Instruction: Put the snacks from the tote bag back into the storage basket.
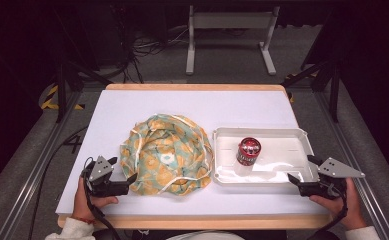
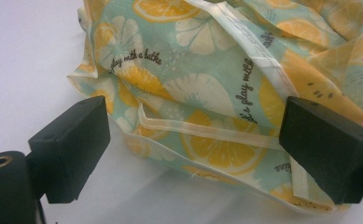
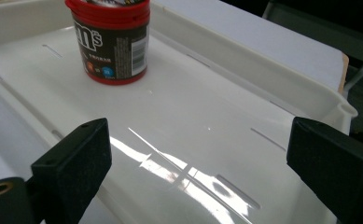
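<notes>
The bag (image 1: pixel 167 154) lies crumpled at the table's (image 1: pixel 112 107) middle, left of the tray (image 1: pixel 221 134) holding the can (image 1: pixel 248 151), and both grippers, left (image 1: pixel 123 170) and right (image 1: pixel 302 169), are wide open and empty, so a shallow pinch may slip off its thin cloth.

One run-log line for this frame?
left tongs: open, at fabric bag edge | right tongs: open, over white tray | candy tub: upright in tray
</notes>
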Demonstrator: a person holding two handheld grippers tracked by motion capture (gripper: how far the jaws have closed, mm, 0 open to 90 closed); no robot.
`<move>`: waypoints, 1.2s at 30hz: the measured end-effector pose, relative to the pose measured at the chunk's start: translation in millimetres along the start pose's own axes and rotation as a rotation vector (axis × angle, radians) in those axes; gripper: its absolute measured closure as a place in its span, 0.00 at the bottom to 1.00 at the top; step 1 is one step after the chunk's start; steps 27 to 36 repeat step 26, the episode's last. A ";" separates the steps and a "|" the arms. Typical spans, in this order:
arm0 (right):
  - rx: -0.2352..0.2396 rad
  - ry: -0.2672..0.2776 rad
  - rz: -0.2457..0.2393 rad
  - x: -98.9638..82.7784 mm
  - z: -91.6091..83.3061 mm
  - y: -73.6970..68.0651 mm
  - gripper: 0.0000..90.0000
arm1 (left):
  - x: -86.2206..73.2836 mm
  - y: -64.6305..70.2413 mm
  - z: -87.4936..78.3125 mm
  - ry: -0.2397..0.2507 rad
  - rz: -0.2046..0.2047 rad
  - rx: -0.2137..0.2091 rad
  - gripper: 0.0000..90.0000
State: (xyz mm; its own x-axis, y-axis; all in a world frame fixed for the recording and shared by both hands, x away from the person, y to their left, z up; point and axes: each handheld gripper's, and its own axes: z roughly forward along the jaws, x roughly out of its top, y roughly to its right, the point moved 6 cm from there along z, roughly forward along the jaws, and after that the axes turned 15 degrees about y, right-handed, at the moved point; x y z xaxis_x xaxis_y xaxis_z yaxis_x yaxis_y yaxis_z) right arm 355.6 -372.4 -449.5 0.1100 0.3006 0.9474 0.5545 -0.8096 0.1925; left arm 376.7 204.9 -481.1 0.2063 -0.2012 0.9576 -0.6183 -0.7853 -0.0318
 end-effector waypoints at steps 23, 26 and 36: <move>-0.013 0.027 -0.024 -2.5 -2.2 -4.3 0.12 | 0.5 -0.4 1.1 -0.002 -0.002 -0.001 0.10; -0.013 0.032 -0.023 -2.3 -2.2 -4.3 0.11 | 0.9 -0.5 1.5 -0.002 0.002 0.000 0.11; -0.013 0.032 -0.023 -2.3 -2.2 -4.3 0.11 | 0.9 -0.5 1.5 -0.002 0.002 0.000 0.11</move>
